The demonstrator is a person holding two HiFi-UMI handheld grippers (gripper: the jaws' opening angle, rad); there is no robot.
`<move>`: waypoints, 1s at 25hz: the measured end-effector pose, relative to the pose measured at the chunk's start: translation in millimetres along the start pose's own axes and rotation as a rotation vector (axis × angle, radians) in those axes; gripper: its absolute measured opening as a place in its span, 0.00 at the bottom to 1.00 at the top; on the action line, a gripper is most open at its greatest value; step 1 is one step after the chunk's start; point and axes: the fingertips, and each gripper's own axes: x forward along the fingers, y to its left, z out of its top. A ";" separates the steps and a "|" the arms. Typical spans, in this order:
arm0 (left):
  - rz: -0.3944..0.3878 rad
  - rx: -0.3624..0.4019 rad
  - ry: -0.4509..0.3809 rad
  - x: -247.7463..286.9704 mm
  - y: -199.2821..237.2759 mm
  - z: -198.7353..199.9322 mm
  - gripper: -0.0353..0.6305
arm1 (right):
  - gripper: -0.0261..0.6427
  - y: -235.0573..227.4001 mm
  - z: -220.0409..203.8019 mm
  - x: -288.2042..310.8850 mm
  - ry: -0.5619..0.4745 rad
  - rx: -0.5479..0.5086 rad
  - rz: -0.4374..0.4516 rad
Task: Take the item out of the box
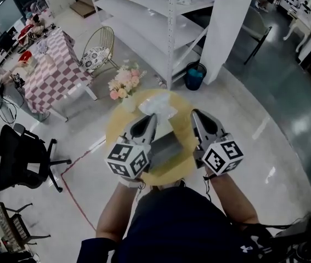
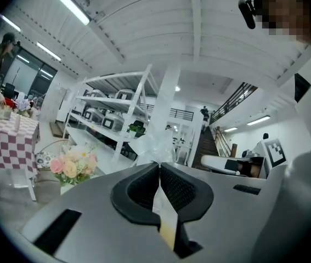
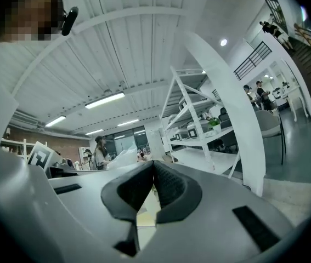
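Note:
Over the round yellow table (image 1: 116, 126), a clear plastic-wrapped white packet (image 1: 158, 107) hangs above the open grey box (image 1: 166, 147). My left gripper (image 1: 153, 116) is shut on the packet's near edge. In the left gripper view the crinkled wrap (image 2: 155, 144) sticks up just past the closed left gripper (image 2: 158, 166). My right gripper (image 1: 194, 114) is level beside it, a little to the packet's right and apart from it. Seen from the right gripper view, the right gripper (image 3: 153, 163) has its pads together and the packet (image 3: 119, 156) lies off to their left.
A vase of pink flowers (image 1: 125, 84) stands at the table's far left edge. Beyond are a white shelf rack (image 1: 155, 26), a white pillar (image 1: 224, 26), a blue bin (image 1: 195, 75), a wire chair (image 1: 97, 51) and a checked table (image 1: 56, 64). A black office chair (image 1: 18, 152) stands at left.

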 end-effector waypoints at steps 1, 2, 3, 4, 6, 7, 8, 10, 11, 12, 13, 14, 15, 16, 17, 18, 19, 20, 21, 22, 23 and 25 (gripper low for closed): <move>-0.001 0.011 -0.008 -0.9 -0.6 3.3 0.09 | 0.06 2.7 3.1 1.3 -0.007 -0.010 0.005; -0.002 0.021 -0.017 -1.8 -1.3 6.7 0.09 | 0.06 5.1 6.6 2.4 -0.015 -0.018 0.010; -0.003 0.033 -0.024 -2.8 -2.0 10.3 0.09 | 0.06 7.1 10.2 3.5 -0.022 -0.025 0.013; -0.004 0.045 -0.031 -3.7 -2.6 14.1 0.09 | 0.06 8.9 13.9 4.4 -0.028 -0.033 0.015; -0.004 0.072 -0.043 -5.5 -3.3 21.0 0.09 | 0.06 12.0 19.6 5.9 -0.041 -0.052 0.019; -0.005 0.084 -0.048 -6.2 -3.3 23.8 0.09 | 0.06 13.5 21.6 6.4 -0.048 -0.063 0.021; -0.006 0.096 -0.052 -6.7 -3.1 26.3 0.09 | 0.06 15.4 23.2 7.0 -0.055 -0.076 0.024; -0.007 0.114 -0.058 -7.2 -2.3 31.2 0.09 | 0.06 20.0 26.3 8.2 -0.069 -0.100 0.032; -0.005 0.127 -0.060 -6.9 -2.4 33.6 0.09 | 0.06 22.0 27.8 8.6 -0.075 -0.112 0.036; -0.004 0.143 -0.064 -6.3 -3.2 36.0 0.09 | 0.06 23.2 29.5 8.8 -0.081 -0.124 0.039; -0.002 0.164 -0.071 -5.6 -4.8 38.5 0.09 | 0.06 23.7 31.4 8.8 -0.088 -0.136 0.039; 0.000 0.189 -0.083 -5.2 -6.9 41.8 0.09 | 0.06 23.6 33.8 8.8 -0.095 -0.148 0.038; 0.005 0.219 -0.101 -5.4 -9.5 45.9 0.09 | 0.06 23.5 36.8 8.7 -0.103 -0.160 0.037; 0.010 0.252 -0.122 -6.4 -12.3 50.4 0.09 | 0.06 23.5 40.2 8.5 -0.111 -0.169 0.035; 0.016 0.287 -0.142 -7.8 -14.9 54.0 0.09 | 0.06 23.4 43.1 7.9 -0.118 -0.176 0.033; 0.021 0.323 -0.156 -9.2 -16.8 56.1 0.09 | 0.06 23.2 45.1 7.2 -0.124 -0.180 0.029; 0.025 0.353 -0.164 -10.3 -18.1 56.5 0.09 | 0.06 22.8 46.0 6.5 -0.128 -0.181 0.024; 0.026 0.371 -0.167 -10.5 -18.7 55.8 0.09 | 0.06 22.0 45.8 6.1 -0.130 -0.182 0.019; 0.025 0.378 -0.168 -9.9 -18.7 54.6 0.09 | 0.06 20.9 45.0 6.3 -0.129 -0.182 0.015; 0.025 0.375 -0.169 -8.9 -17.8 53.2 0.09 | 0.06 19.7 43.5 7.0 -0.127 -0.180 0.012; 0.028 0.368 -0.169 -8.1 -15.9 51.4 0.09 | 0.06 18.8 41.5 8.2 -0.123 -0.178 0.011; 0.034 0.356 -0.163 -7.3 -11.7 47.4 0.09 | 0.06 18.2 36.5 10.9 -0.109 -0.172 0.012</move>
